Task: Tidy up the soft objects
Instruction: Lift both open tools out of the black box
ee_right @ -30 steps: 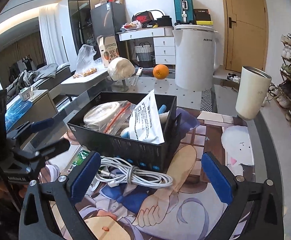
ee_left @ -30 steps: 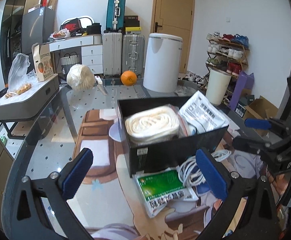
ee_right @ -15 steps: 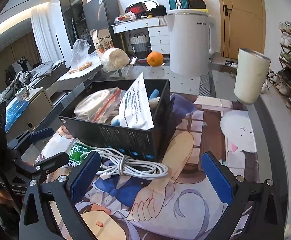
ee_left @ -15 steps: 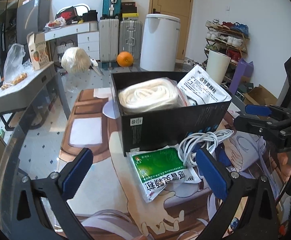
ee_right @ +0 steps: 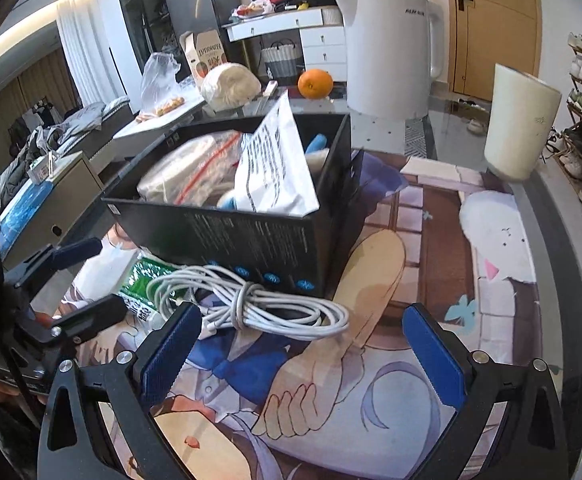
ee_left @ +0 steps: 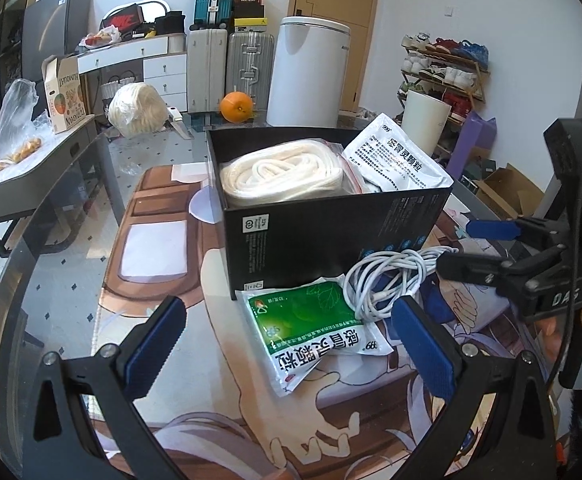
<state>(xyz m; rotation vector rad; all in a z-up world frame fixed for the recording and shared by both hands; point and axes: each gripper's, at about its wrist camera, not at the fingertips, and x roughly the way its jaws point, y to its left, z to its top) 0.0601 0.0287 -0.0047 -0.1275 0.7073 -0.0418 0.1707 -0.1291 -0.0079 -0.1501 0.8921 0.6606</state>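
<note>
Both claws are shown released and empty: the left claw [ee_left: 287, 344] at the lower centre of its own view, the right claw [ee_right: 303, 344] low in its own view. A green-and-white flat foil sachet [ee_left: 315, 332] is seen lying on the tabletop [ee_left: 71, 264], covered by a printed cartoon mat, between the left claw's blue pads, just below the open black cardboard box [ee_left: 331, 236] at mid-frame. A bundled white charging cable [ee_right: 251, 300] is seen resting against the box's near wall and partly over the sachet's right edge, just above the right claw's gap. A coiled cream rope in a clear bag [ee_left: 283, 176] and a white printed sachet [ee_left: 399, 160] are already held in the box.

The step in hand is judged to be the approach to the last two loose items. A descent and a closing on each would be called for, then a lift over the box wall.

The sachet's long axis is directed from upper left to lower right of the left view; the cable bundle's is laid roughly left to right.
</note>
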